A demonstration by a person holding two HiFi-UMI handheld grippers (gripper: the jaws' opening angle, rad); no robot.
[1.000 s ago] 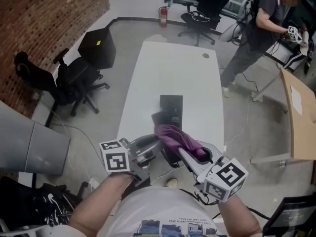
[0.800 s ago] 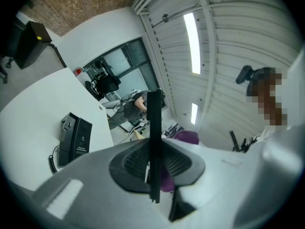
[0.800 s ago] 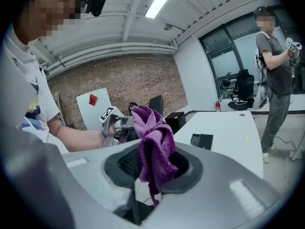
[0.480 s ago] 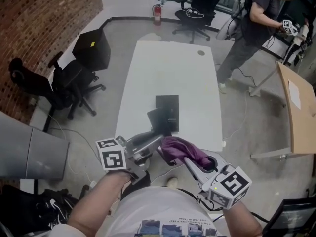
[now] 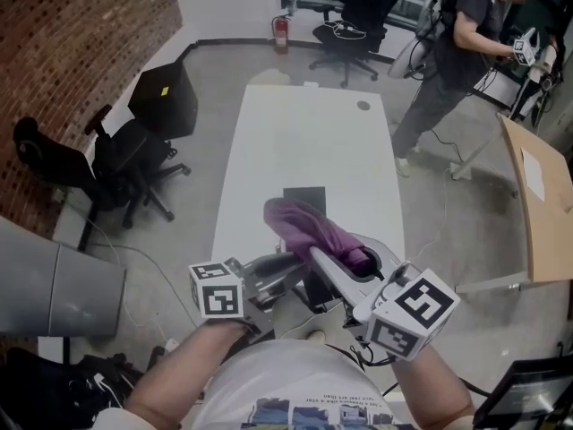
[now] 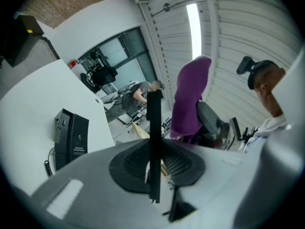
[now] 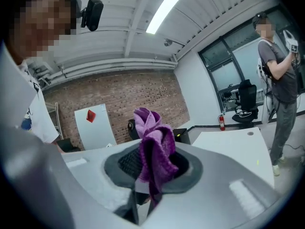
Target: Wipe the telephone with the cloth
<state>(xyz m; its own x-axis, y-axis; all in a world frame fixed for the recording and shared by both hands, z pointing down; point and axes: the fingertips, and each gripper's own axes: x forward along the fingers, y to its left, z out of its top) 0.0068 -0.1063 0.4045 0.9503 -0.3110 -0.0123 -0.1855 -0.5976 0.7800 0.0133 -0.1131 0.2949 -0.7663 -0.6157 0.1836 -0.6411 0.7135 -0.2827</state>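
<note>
The black telephone base (image 5: 304, 195) lies on the white table (image 5: 304, 133); it also shows in the left gripper view as the base (image 6: 71, 136), with its coiled cord. My left gripper (image 5: 288, 263) is shut on the black handset (image 5: 315, 289), which stands edge-on as a narrow bar (image 6: 154, 142) between its jaws (image 6: 154, 175). My right gripper (image 5: 318, 256) is shut on a bunched purple cloth (image 5: 309, 227). The cloth hangs over the near part of the base and the handset's upper end. In the right gripper view the cloth (image 7: 155, 147) sticks up from the gripper (image 7: 150, 175).
Black office chairs (image 5: 125, 155) and a black box (image 5: 166, 97) stand left of the table. A person (image 5: 457, 43) stands at the back right beside a wooden desk (image 5: 537, 204). A grey cabinet (image 5: 54, 271) is at my near left.
The right gripper drew the cloth back toward me, then carried it forward and up over the telephone. The left gripper has kept hold of the handset and barely moved.
</note>
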